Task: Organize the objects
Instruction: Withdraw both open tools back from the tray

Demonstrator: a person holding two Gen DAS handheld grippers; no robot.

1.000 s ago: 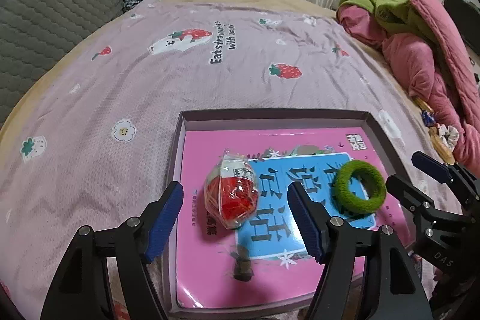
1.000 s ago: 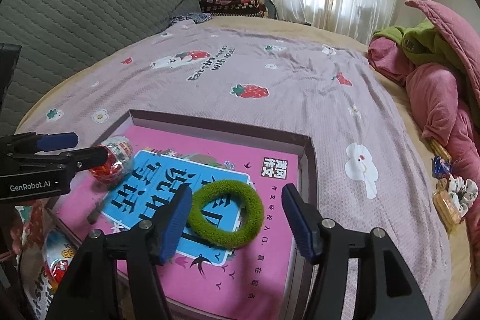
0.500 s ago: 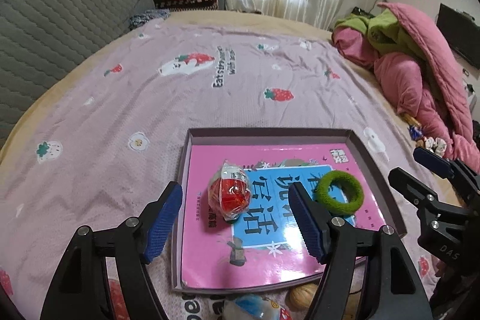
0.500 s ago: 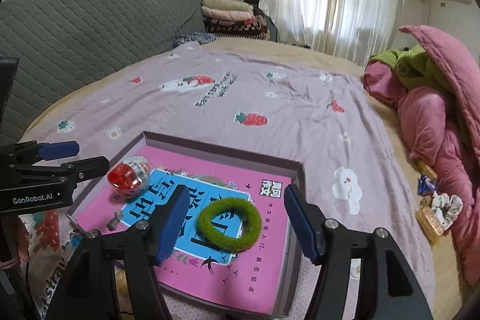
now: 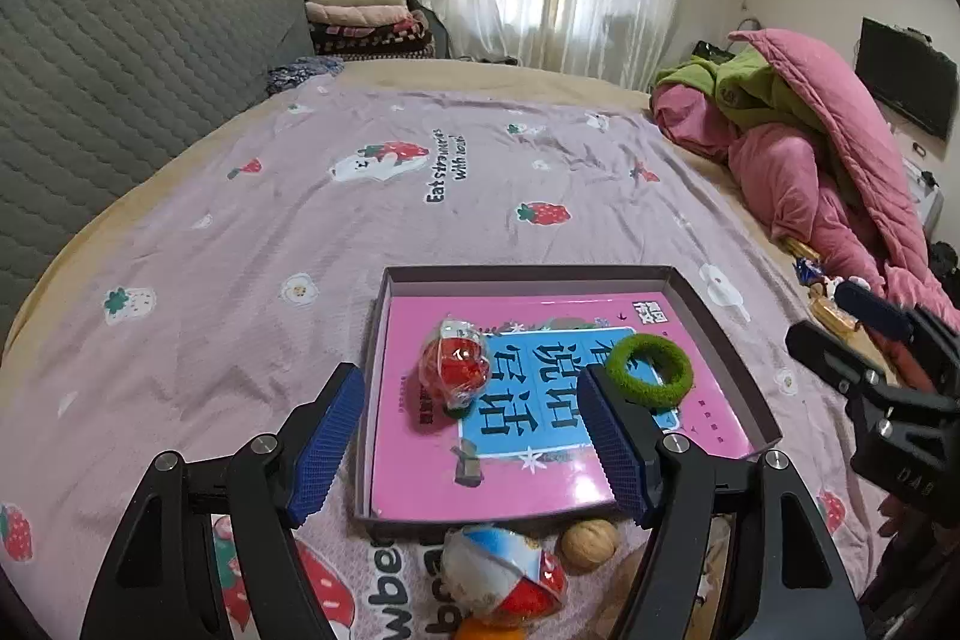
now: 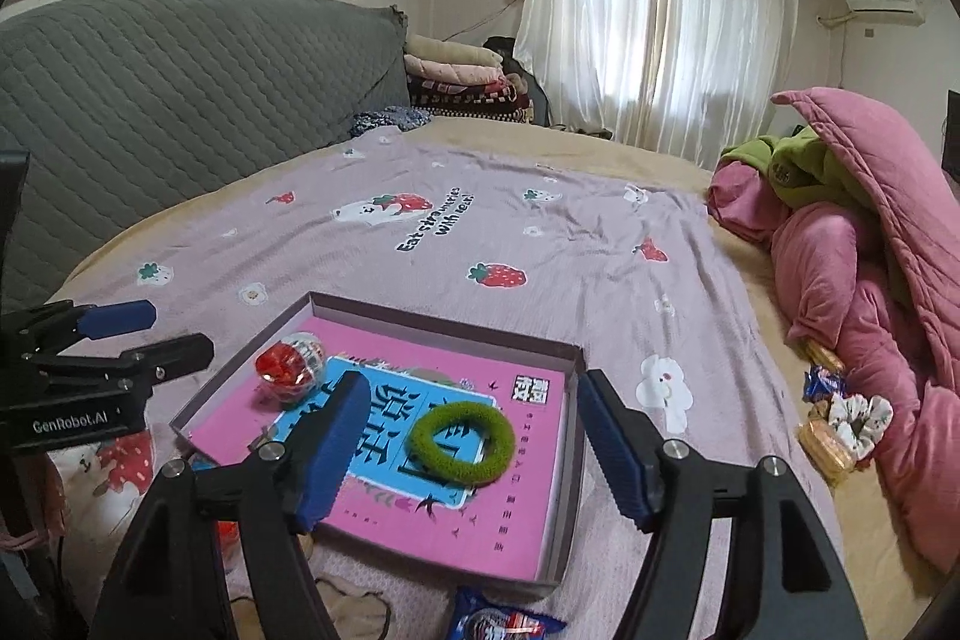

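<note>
A shallow grey box (image 5: 528, 274) (image 6: 567, 466) lies on the bed with a pink book (image 5: 540, 478) (image 6: 390, 508) flat inside. On the book rest a red wrapped snack (image 5: 456, 364) (image 6: 293, 370) and a green fuzzy ring (image 5: 649, 370) (image 6: 462, 442). My left gripper (image 5: 474, 442) is open and empty, raised above the box's near edge. My right gripper (image 6: 474, 454) is open and empty, above the green ring. In front of the box lie a walnut (image 5: 589, 544), a red, white and blue packet (image 5: 504, 574) and a blue wrapped snack (image 6: 504, 622).
The bed has a lilac strawberry sheet (image 5: 420, 172). A pink and green quilt pile (image 5: 828, 160) (image 6: 870, 250) sits at the right. Small snacks and a scrunchie (image 6: 852, 418) lie by it. A grey padded headboard (image 6: 150, 100) is at the left.
Both grippers have pulled back and up from the box, so the box looks smaller and loose items in front of it have come into view. Both stay open.
</note>
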